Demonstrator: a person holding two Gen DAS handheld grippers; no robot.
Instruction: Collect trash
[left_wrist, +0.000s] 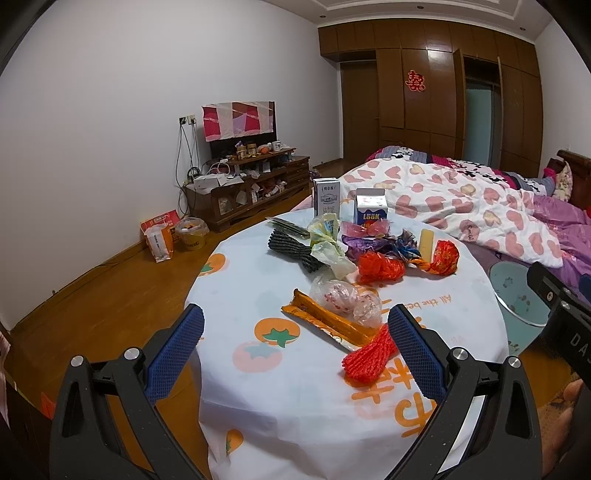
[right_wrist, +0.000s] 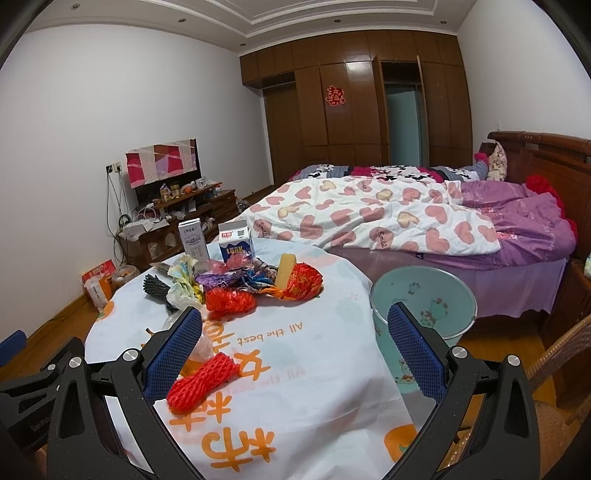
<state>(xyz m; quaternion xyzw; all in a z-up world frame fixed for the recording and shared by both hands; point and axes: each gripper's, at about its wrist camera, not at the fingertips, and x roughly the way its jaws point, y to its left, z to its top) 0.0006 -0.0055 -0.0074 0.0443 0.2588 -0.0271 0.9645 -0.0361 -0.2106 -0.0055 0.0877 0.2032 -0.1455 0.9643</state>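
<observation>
Trash lies on a round table under a white cloth (left_wrist: 280, 406) (right_wrist: 325, 373). A red foam net (left_wrist: 369, 356) (right_wrist: 201, 380) is nearest, beside an orange wrapper (left_wrist: 325, 321) and a clear crumpled bag (left_wrist: 345, 297). Further back sit a black foam net (left_wrist: 291, 251) (right_wrist: 157, 288), red nets (left_wrist: 380, 267) (right_wrist: 229, 302), a red wrapper (left_wrist: 445, 256) (right_wrist: 304, 282) and two milk cartons (left_wrist: 327, 197) (right_wrist: 236, 243). My left gripper (left_wrist: 295, 325) hovers open above the near edge. My right gripper (right_wrist: 295, 323) is open, holding nothing. A light-blue bin (right_wrist: 424, 306) (left_wrist: 517, 291) stands right of the table.
A bed with a heart-patterned quilt (right_wrist: 369, 218) lies behind the table and bin. A wooden TV cabinet (left_wrist: 251, 188) stands by the left wall with bags on the floor (left_wrist: 162, 240). A wicker chair (right_wrist: 565, 350) is at the right edge. Wooden floor surrounds the table.
</observation>
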